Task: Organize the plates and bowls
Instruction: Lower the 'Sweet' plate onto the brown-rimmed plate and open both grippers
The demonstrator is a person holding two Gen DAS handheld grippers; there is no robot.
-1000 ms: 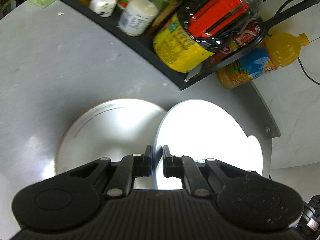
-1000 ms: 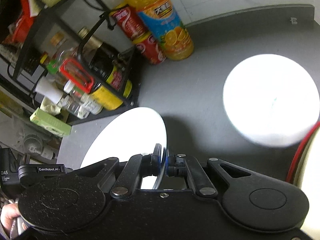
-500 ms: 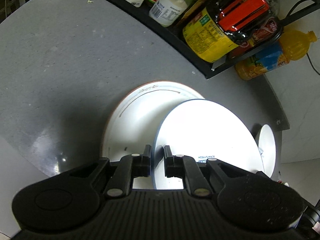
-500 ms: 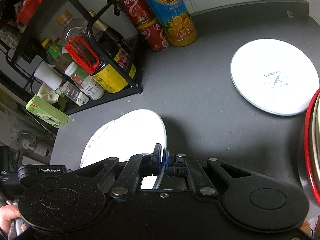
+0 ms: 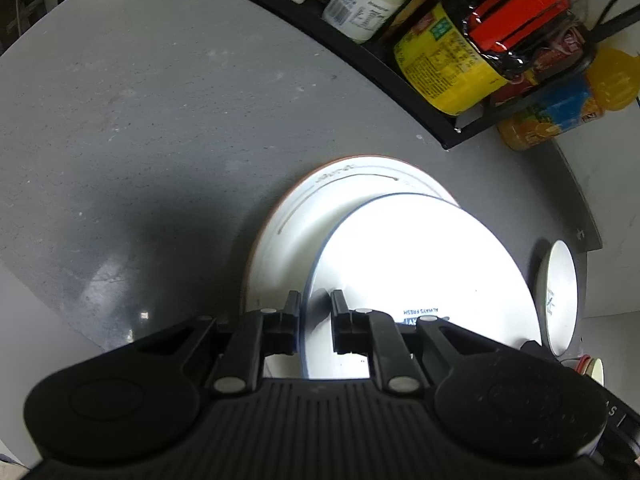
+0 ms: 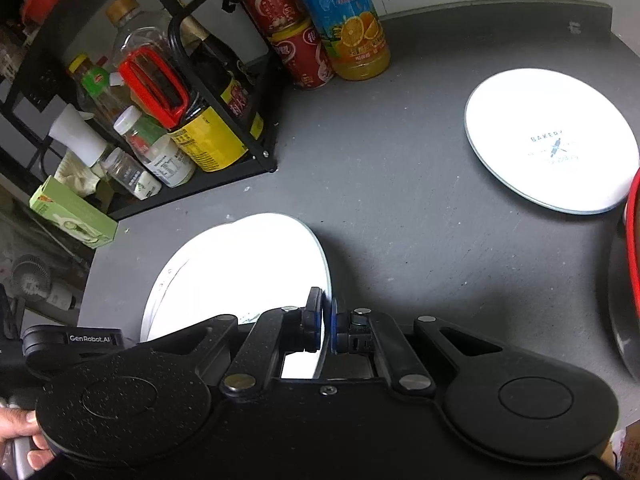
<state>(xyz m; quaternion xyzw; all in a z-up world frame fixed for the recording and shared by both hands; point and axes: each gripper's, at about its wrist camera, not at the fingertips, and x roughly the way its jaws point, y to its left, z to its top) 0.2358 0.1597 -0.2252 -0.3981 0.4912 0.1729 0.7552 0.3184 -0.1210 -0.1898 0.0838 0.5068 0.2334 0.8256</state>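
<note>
Now blue-rimmed plate (image 5: 420, 264) overlapping larger plate (image 5: 320, 216), countertop (image 5: 140, 120) beyond

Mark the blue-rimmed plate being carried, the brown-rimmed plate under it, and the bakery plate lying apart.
blue-rimmed plate (image 5: 420, 256), left wrist view, centre of its face.
brown-rimmed plate (image 5: 304, 216), left wrist view, exposed left face.
bakery plate (image 6: 532, 128), right wrist view, bare face above the print.

The grey surface (image 6: 400, 200) carries a brown-rimmed plate (image 5: 304, 216), a white "BAKERY" plate (image 6: 548, 140), a black rack (image 6: 256, 152), red cans (image 6: 304, 56) and an orange juice bottle (image 6: 352, 24).
</note>
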